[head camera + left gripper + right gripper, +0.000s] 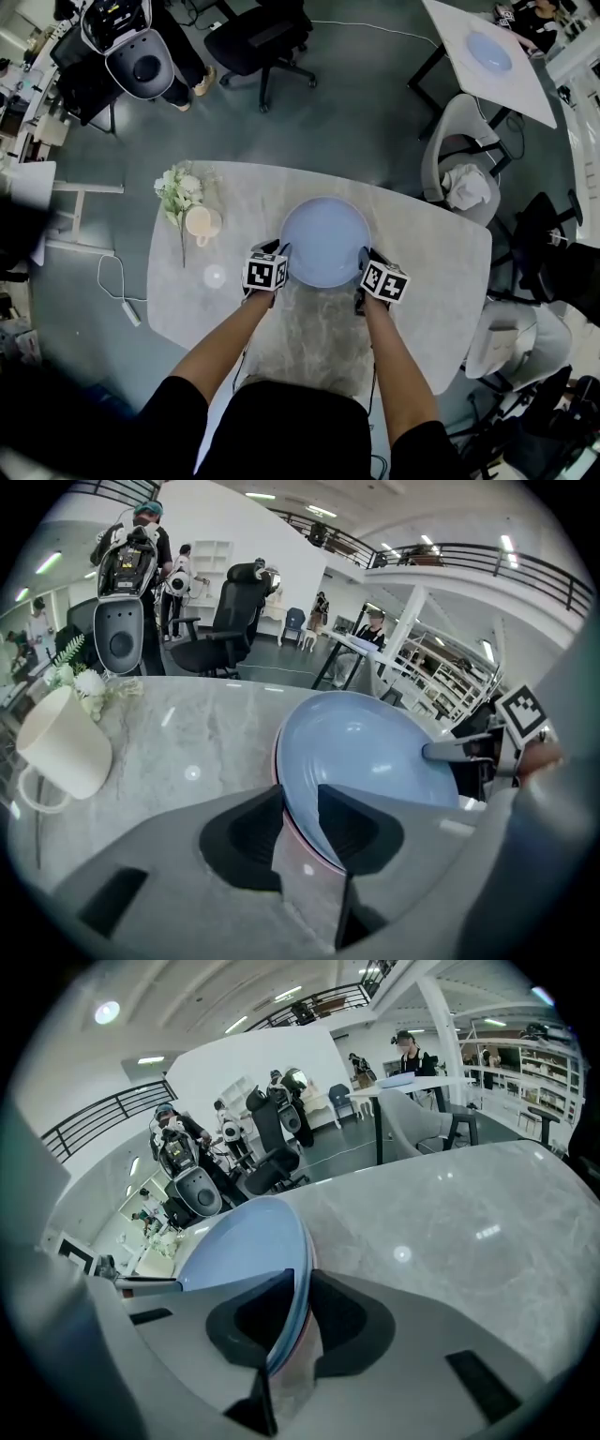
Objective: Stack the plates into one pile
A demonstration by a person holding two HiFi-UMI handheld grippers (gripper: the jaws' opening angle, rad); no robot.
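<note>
One blue plate [325, 241] is seen set on one pink plate [306, 844], a pile of two on the table [431, 253], so the stacking is judged nearly done, with only letting go left. The pile's rim is flanked loosely by the left gripper [298, 803] and clamped by the right gripper [302, 1312]. One mug [200, 222] and one flower sprig [178, 192] are seen beyond the left gripper.

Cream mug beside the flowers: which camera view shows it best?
The left gripper view: the cream mug sits large at its left edge, side-on, handle visible. The head view shows it small, from above, beside the flowers on the table. In the right gripper view it is too small to make out.
</note>
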